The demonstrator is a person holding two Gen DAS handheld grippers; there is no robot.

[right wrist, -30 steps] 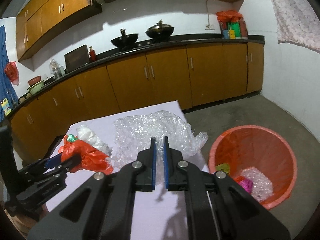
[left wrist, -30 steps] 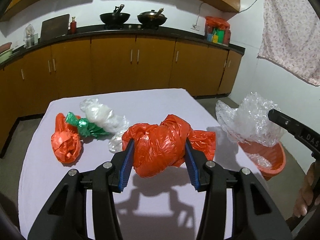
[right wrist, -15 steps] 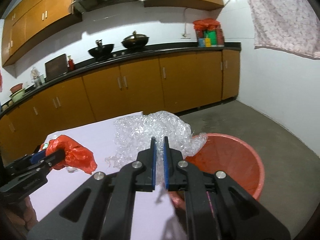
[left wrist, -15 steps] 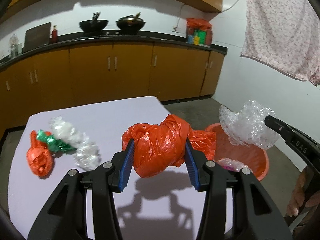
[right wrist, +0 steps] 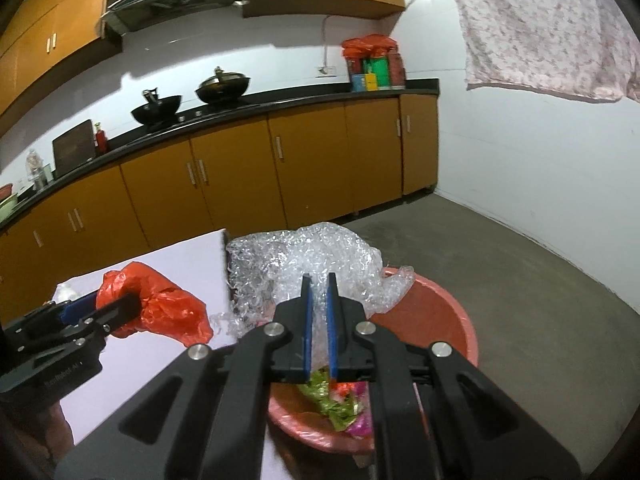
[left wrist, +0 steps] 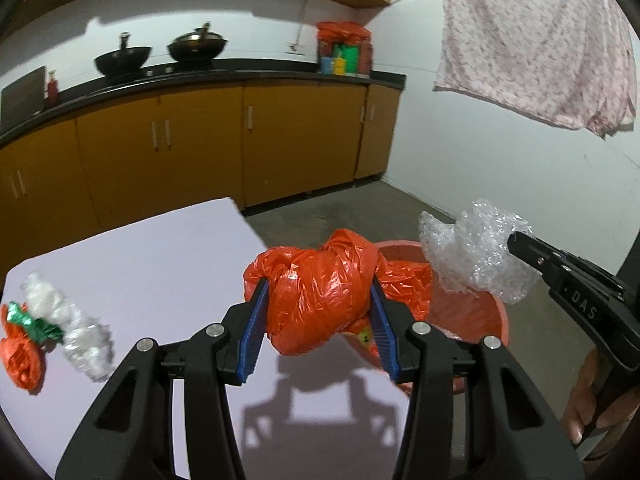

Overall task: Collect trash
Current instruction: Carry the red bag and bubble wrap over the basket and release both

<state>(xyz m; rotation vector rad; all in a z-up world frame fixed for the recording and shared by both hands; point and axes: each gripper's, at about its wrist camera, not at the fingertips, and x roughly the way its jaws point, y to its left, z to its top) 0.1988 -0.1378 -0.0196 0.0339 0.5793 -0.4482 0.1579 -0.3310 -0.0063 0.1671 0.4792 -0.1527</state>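
Table (left wrist: 168, 264) sits left, basket (right wrist: 440, 312) on the floor just off its right edge. Left gripper (left wrist: 318, 320) clamps a crumpled bag (left wrist: 320, 300) at the table's right edge — part of the bag overhangs the basket. Right gripper (right wrist: 318, 320) pinches the bubble wrap (right wrist: 320, 256) above the basket, right of the bag. Wrappers (right wrist: 340, 404) lie in the basket's bottom. Three more trash pieces (left wrist: 52, 328) lie bunched at the table's far left. Cabinets (left wrist: 200, 144) run behind — two woks (left wrist: 160, 52) on the counter.
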